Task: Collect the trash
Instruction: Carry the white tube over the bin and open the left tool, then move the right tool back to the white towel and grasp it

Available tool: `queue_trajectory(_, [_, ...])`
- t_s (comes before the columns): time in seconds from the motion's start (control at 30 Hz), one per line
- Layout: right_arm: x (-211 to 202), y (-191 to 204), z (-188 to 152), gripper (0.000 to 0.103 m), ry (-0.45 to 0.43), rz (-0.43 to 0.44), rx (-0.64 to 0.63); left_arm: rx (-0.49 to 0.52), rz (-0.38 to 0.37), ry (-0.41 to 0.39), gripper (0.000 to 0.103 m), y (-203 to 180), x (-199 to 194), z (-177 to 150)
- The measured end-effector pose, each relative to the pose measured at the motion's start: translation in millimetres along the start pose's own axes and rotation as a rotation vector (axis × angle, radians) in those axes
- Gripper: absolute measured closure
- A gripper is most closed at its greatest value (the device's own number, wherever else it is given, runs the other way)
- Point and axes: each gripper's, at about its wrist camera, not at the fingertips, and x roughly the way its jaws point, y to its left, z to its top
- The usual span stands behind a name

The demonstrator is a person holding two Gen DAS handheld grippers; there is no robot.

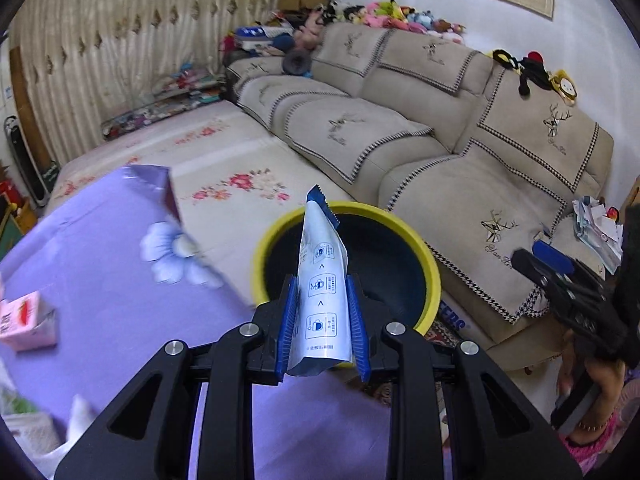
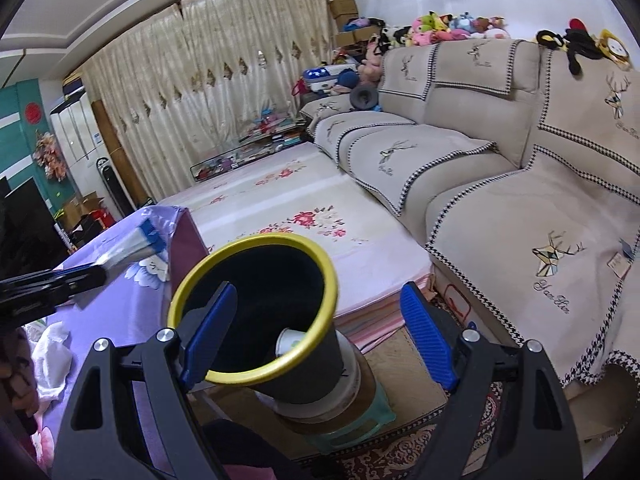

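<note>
Left claw (image 1: 322, 320): clamped on a white-and-blue sachet wrapper (image 1: 322, 280), blue pads pressing its two long edges, sachet pointing forward and up. Held over the counter's (image 1: 100, 300) edge and aimed at the yellow-rimmed black bin (image 1: 434, 276) just beyond; probably carried this way so the wrapper can fall straight into the mouth once released. Not yet over the opening, judging by the right wrist view, where wrapper and left claw sit beside the rim, above the purple floral cloth.

Right claw (image 2: 318, 334): jaws spread wide, nothing between the pads, framing the bin (image 2: 256, 378) without clearly touching it. Likely ready to steady the bin or free for the next piece.

Shown only by the right wrist view: a white paper cup (image 2: 290, 342) already lying inside the bin, the bin perched on a stack with a green stool (image 2: 360, 426) beneath, raising it near counter height, and crumpled white tissue (image 2: 52, 354) on the cloth.

Shown only by the left wrist view: the pads' grip on the sachet, its printed icons, and a pink carton (image 1: 28, 320) waiting at the left on the counter.
</note>
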Motion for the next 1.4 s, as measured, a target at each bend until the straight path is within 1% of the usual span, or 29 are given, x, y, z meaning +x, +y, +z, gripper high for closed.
queue_trajectory(0.13, [-0.8, -11.2, -3.6, 0.024, 0.001, -0.013, 0.021, 0.017, -0.009, 0.035, 0.077, -13.9, 35.2, 12.2])
queue_trajectory(0.27, [-1.0, -18.8, -5.8, 0.024, 0.004, -0.024, 0.036, 0.021, 0.002, 0.058, 0.077, -18.3, 61.1, 19.9])
queue_trajectory(0.37, [-0.2, -21.8, -6.1, 0.024, 0.006, -0.03, 0.043, 0.011, 0.019, 0.056, 0.064, -17.3, 75.0, 23.7])
queue_trajectory(0.43, [-0.1, -21.8, -6.0, 0.024, 0.008, -0.03, 0.046, 0.009, 0.033, 0.054, 0.053, -17.3, 82.2, 27.1])
queue_trajectory(0.47, [0.1, -20.4, -5.5, 0.024, 0.008, -0.03, 0.046, 0.007, 0.036, 0.048, 0.046, -17.0, 83.1, 27.4])
queue_trajectory(0.5, [0.1, -20.6, -5.4, 0.024, 0.008, -0.03, 0.045, 0.006, 0.039, 0.042, 0.042, -16.6, 83.0, 27.5])
queue_trajectory(0.6, [-1.3, -17.7, -5.8, 0.024, 0.009, -0.026, 0.042, -0.01, 0.035, 0.034, 0.037, -10.8, 72.0, 24.0])
queue_trajectory(0.67, [-2.6, -15.8, -6.4, 0.024, 0.008, -0.024, 0.039, -0.02, 0.022, 0.013, 0.035, -7.2, 54.9, 20.6])
queue_trajectory(0.77, [-1.9, -8.7, -6.8, 0.023, 0.016, -0.017, 0.03, -0.037, 0.018, -0.046, 0.025, 0.2, 14.2, 11.9])
queue_trajectory(0.8, [-0.7, -4.8, -7.9, 0.023, 0.022, -0.01, 0.024, -0.04, 0.026, -0.066, 0.022, 2.4, -0.4, 7.7])
queue_trajectory(0.9, [2.8, 10.1, -11.7, 0.023, 0.041, 0.014, -0.002, -0.05, 0.047, -0.118, 0.02, 13.6, -48.4, -8.0])
queue_trajectory(1.0, [5.3, 32.5, -15.9, 0.023, 0.057, 0.051, -0.038, -0.084, 0.068, -0.173, 0.016, 28.9, -96.2, -29.1])
queue_trajectory(1.1, [5.3, 58.8, -21.1, 0.023, 0.066, 0.095, -0.076, -0.125, 0.123, -0.229, 0.016, 50.3, -145.0, -54.6])
queue_trajectory(1.2, [4.4, 93.8, -27.5, 0.023, 0.081, 0.152, -0.129, -0.165, 0.224, -0.279, 0.013, 75.8, -195.8, -87.7])
queue_trajectory(1.3, [4.6, 136.3, -36.3, 0.023, 0.104, 0.218, -0.2, -0.216, 0.298, -0.299, 0.013, 100.9, -233.9, -118.2])
queue_trajectory(1.4, [3.5, 172.4, -45.4, 0.023, 0.122, 0.275, -0.255, -0.279, 0.346, -0.318, 0.013, 126.7, -267.5, -148.1])
